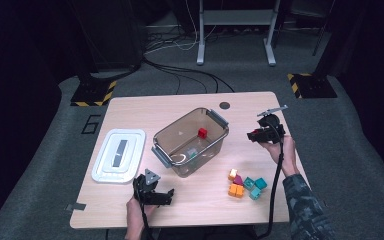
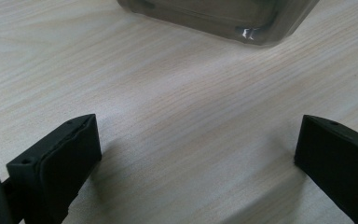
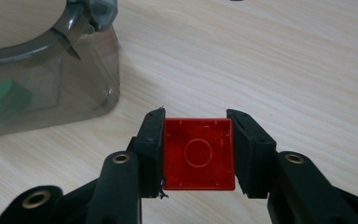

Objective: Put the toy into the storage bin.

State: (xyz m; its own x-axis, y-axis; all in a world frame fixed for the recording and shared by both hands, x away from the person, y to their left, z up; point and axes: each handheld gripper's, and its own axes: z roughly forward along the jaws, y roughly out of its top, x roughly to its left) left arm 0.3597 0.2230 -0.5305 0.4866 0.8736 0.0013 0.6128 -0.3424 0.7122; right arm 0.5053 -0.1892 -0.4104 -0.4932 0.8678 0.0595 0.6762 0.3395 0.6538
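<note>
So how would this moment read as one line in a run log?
right gripper: shut on red block | beside clear bin | left gripper: open, over table

From my seat, the smoky container [image 2: 223, 18] is running off the top edge of the left gripper view, so I am seeing just its lower corner. In the right gripper view its wall is blurring a green piece [image 3: 2, 100] inside; I am not making out its shape. From the high view, the block pile [image 1: 245, 184] is looking too small to count reliably.
</note>
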